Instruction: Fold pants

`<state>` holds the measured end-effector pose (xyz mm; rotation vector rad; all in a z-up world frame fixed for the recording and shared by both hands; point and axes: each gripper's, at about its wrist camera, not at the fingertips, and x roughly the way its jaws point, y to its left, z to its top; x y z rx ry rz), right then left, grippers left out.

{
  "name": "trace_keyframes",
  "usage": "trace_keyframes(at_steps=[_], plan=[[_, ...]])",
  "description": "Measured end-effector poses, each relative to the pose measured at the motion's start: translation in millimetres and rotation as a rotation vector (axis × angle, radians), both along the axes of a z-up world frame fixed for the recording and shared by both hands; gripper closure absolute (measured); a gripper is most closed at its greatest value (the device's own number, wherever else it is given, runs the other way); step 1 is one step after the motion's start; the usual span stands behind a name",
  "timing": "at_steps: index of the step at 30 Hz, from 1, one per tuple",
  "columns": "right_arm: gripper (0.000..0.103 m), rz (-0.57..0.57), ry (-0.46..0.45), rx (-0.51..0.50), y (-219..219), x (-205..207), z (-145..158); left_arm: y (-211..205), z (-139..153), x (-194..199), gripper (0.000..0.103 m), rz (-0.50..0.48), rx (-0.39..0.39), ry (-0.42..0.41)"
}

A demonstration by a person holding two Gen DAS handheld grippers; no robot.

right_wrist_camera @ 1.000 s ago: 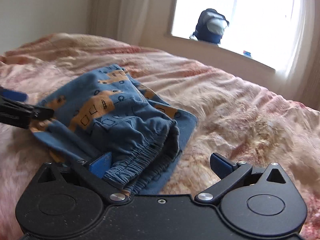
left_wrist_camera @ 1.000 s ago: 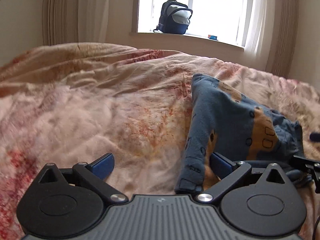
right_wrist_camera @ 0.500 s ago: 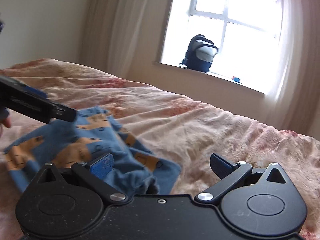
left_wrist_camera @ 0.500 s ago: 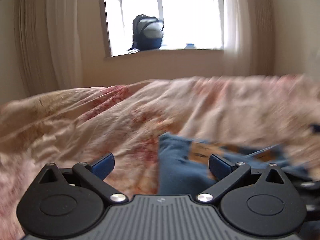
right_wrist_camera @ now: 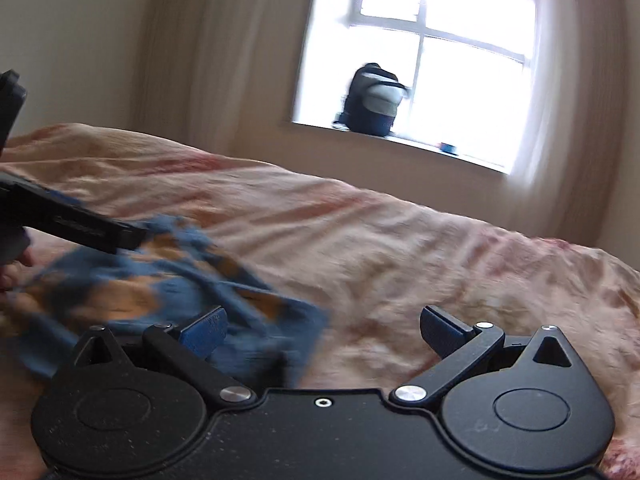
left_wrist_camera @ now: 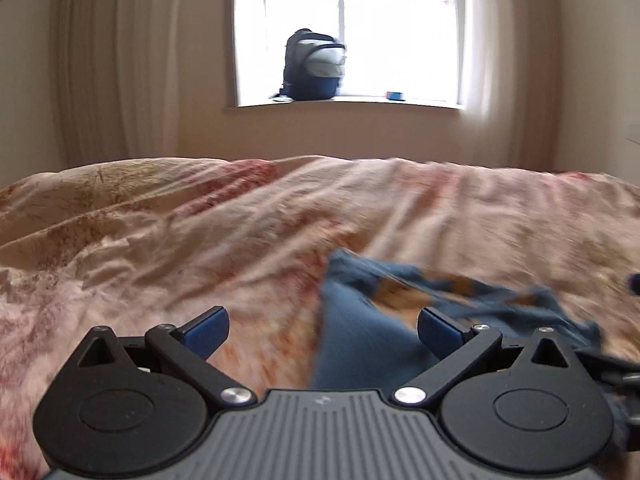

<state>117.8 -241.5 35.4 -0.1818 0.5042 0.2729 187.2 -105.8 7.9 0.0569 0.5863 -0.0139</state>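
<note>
Behind the bed, a bright window with a dark backpack (left_wrist_camera: 314, 66) on its sill backs a rumpled pink floral duvet (left_wrist_camera: 200, 240), soft and creased all over. On it lie the pants (left_wrist_camera: 372, 340), blue knit with orange printed patches, slack and bunched rather than flat. For the left gripper (left_wrist_camera: 322, 330) they sit ahead and to the right, under its right finger, while the right gripper (right_wrist_camera: 322, 330) has them ahead and to the left, by its left finger; the cloth lies between the two tools. Both sets of fingers are spread wide and pinch nothing. Motion blur hides the garment's long axis, though it seems to run across from one gripper to the other; neither looks clearly nearer.
</note>
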Motion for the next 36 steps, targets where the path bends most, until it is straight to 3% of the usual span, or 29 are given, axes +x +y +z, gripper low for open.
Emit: trace_keyframes(at_steps=[5, 9, 14, 18, 20, 25, 30, 34, 36], plan=[[0.001, 0.01, 0.149, -0.06, 12.5, -17.5, -13.3, -7.6, -26.4, -25.7, 0.0, -0.002, 0.094, 0.088], [0.0, -0.003, 0.145, 0.002, 2.5, -28.9, -13.1, 8.0, -22.4, -40.5, 0.0, 0.037, 0.0, 0.105], [0.0, 0.005, 0.052, 0.023, 5.5, -46.1, 2.1, 18.4, -16.5, -54.0, 0.0, 0.063, -0.041, 0.133], [0.001, 0.017, 0.156, -0.063, 17.6, -40.8, -14.9, 21.3, -24.2, -56.3, 0.0, 0.096, -0.066, 0.164], [0.0, 0.005, 0.183, -0.022, 13.0, -43.0, -16.9, 22.0, -23.7, -55.7, 0.0, 0.108, -0.083, 0.17], [0.0, 0.006, 0.093, -0.004, 11.2, -41.5, 1.9, 24.0, -23.2, -55.1, 0.0, 0.101, -0.088, 0.176], [0.001, 0.029, 0.039, 0.005, 25.8, -2.0, 13.4, 25.5, -25.2, -55.5, 0.0, 0.104, -0.102, 0.174], [0.001, -0.049, 0.199, -0.064, 26.8, 33.2, -16.1, 25.1, -26.3, -55.1, 0.0, 0.102, -0.102, 0.175], [0.001, -0.064, 0.238, 0.045, 9.2, 34.5, -17.4, 26.0, -25.7, -55.6, 0.0, 0.099, -0.106, 0.173]])
